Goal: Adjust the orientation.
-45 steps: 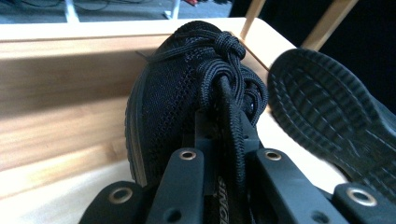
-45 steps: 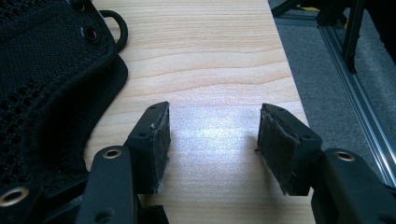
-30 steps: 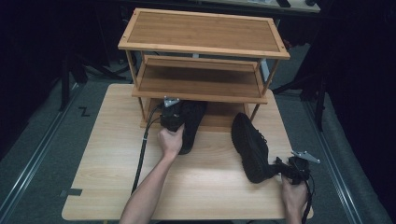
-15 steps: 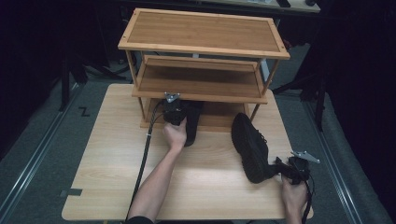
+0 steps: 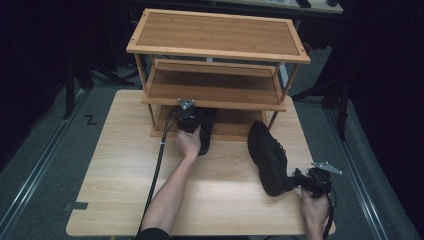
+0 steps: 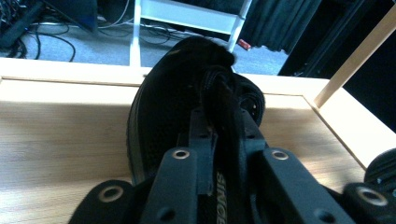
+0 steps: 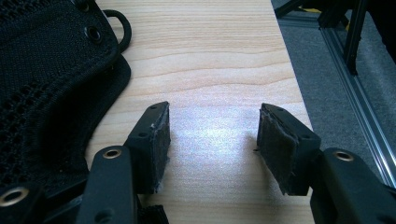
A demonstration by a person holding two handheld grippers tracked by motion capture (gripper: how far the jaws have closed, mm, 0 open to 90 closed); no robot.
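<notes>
On the pale wooden table [image 5: 120,190], your left gripper [image 5: 188,119] pinches the black mesh shoe [image 6: 187,116] by its tongue to slide it toe-first onto the 3-tier wooden rack [image 5: 215,90]'s bottom shelf; the shoe sits deeper than 1 second ago, and the jaws have just been easing apart. Your right gripper [image 7: 212,140] rests spread and empty just beside the second black shoe [image 5: 267,157].

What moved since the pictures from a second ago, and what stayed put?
The left gripper pushed its black shoe further onto the rack's bottom shelf, and its jaws have just been opening with the shoe's collar between them. The right gripper, open, the other shoe and the rack stayed put.
</notes>
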